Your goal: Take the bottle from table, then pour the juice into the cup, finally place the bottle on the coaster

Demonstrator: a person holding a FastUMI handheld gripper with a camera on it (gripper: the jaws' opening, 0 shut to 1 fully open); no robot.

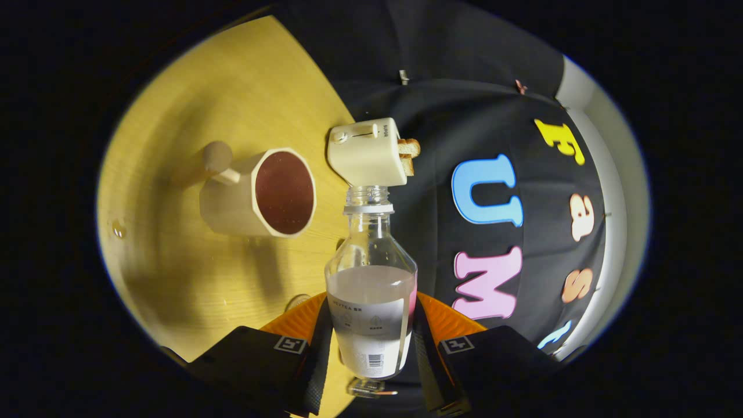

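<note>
A clear, uncapped bottle (pixel 371 290) with a pale liquid in its lower half and a white label sits between my fingers. My gripper (pixel 371 334) is shut on its labelled body, one finger on each side. The view is rolled on its side, so the wooden table (pixel 220 98) stands like a wall beside the bottle. A cream cup (pixel 255 194) with a peg handle and a reddish-brown inside stands on the table, beyond my fingers and off to the side of the bottle's neck. The bottle's mouth (pixel 368 194) is apart from the cup's rim.
A cream toaster (pixel 363 151) with toast in it stands just beyond the bottle's mouth, at the table's edge by the black cloth wall. A small drop (pixel 119 228) lies on the table past the cup. A pale round edge (pixel 297 302) peeks out beside one finger.
</note>
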